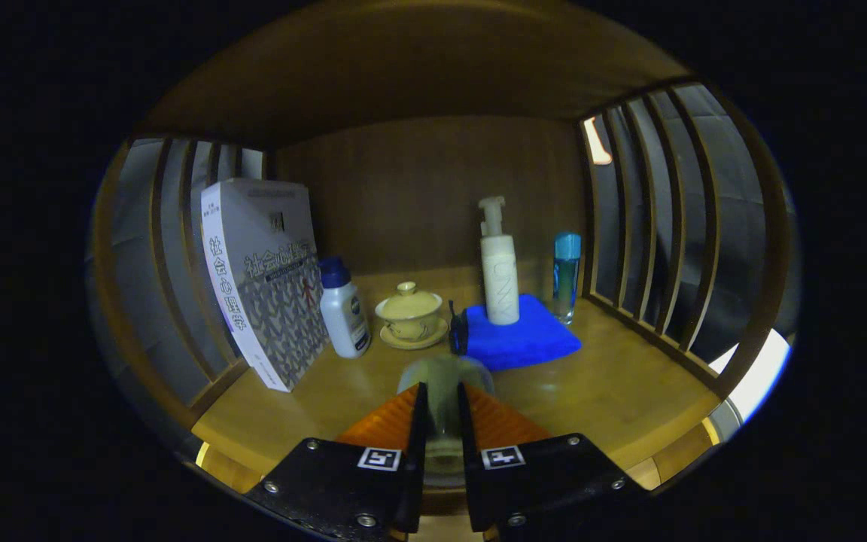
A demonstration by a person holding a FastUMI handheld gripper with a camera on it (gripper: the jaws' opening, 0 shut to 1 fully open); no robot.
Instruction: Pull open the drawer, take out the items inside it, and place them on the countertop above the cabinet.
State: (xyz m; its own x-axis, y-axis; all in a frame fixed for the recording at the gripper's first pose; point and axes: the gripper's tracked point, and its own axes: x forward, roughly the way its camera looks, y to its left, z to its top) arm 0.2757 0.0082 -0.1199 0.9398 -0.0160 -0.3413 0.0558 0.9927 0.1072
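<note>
Jaws (442,410): closed to a narrow gap, grasping a clear glass cup (445,376) between them; both fingers (416,421) press against the cup's sides
Glass cup: upright, translucent, blurred by nearness; its rim rises just above the fingertips; whether its base touches the desk cannot be told
Desk (614,384): wooden top surface, enclosed by a wooden back panel (418,188) and a wooden roof (403,68) overhead
Side walls: vertical wooden slats (652,218) on the right, matching slats (170,248) on the left
Book (264,278): stands upright beyond the fingers to the left, leaning toward the left slats, spine facing the jaws
White bottle (345,309): blue cap, upright, just beside the book on its right
Lidded tea bowl (409,310): pale yellow, seated on a matching saucer (412,339), between the white bottle and the blue cloth
Blue cloth (524,339): folded, lying flat on the desk beyond the fingers, slightly right
Pump bottle (499,263): white, upright, standing on the blue cloth
Dark object (458,331): small, touching the cloth's left edge; identity cannot be told
Blue-capped bottle (566,275): slim, clear, upright, just beside the cloth near the right slats
</note>
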